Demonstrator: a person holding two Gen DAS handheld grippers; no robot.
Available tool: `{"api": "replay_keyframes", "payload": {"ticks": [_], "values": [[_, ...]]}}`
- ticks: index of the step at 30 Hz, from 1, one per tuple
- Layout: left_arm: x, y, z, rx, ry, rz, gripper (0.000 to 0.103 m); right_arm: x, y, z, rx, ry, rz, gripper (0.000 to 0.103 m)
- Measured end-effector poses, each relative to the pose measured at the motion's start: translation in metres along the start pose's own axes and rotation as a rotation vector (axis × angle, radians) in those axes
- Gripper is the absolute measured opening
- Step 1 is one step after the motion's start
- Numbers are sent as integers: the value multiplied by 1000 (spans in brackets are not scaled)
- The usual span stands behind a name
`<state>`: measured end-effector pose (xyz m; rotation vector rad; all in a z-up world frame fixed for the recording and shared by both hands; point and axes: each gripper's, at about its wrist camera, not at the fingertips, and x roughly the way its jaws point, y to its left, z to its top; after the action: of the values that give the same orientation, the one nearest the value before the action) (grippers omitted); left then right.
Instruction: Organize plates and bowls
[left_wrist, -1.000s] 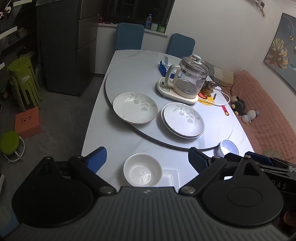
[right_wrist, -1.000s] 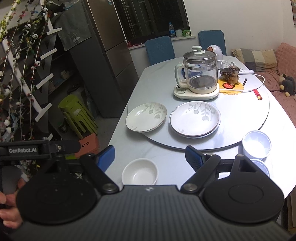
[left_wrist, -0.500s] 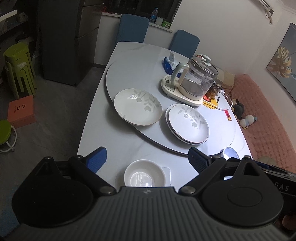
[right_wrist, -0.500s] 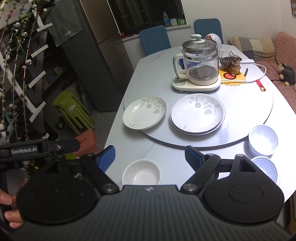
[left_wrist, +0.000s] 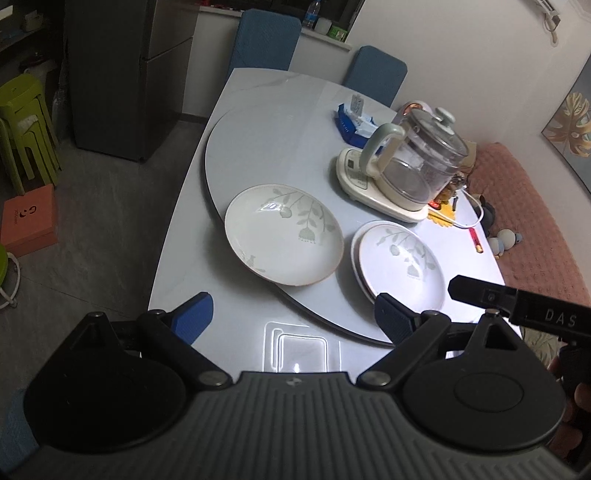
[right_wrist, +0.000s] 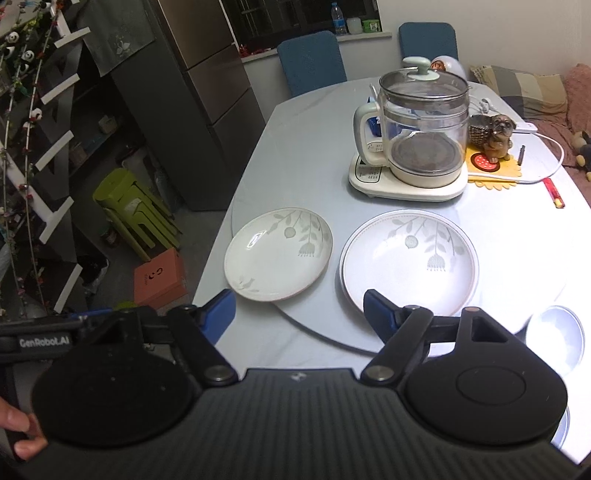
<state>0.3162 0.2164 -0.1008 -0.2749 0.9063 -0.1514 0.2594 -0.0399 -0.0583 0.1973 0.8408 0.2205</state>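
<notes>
Both my tools have advanced over the surface during the last second. The small white bowl that sat between my left tool's fingers has passed out of view beneath the tool bodies, and the plates now loom larger. My left tool hangs wide open and empty, pointing at the single plate on the turntable. My right tool is likewise fully spread and holds nothing, facing the stacked plates just beside that plate. A white bowl lies at its right, off the turntable. I judge that the bowls are being passed over and a plate is the first target, probably the single one, for stacking.
</notes>
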Motion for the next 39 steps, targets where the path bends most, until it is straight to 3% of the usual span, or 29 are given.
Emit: {"api": "replay_keyframes", "payload": {"ticks": [8, 16, 26, 34, 39], "values": [[71, 12, 23, 14, 58, 24, 95, 70, -14, 32, -18, 56, 7, 66], [131, 22, 49, -27, 70, 31, 88, 127, -22, 55, -19, 84, 32, 64], [181, 38, 65, -83, 66, 57, 87, 186, -26, 63, -77, 124, 29, 60], [209, 51, 60, -124, 113, 70, 65, 221, -27, 69, -96, 140, 20, 51], [218, 58, 59, -124, 114, 94, 48, 238, -29, 68, -80, 163, 12, 36]]}}
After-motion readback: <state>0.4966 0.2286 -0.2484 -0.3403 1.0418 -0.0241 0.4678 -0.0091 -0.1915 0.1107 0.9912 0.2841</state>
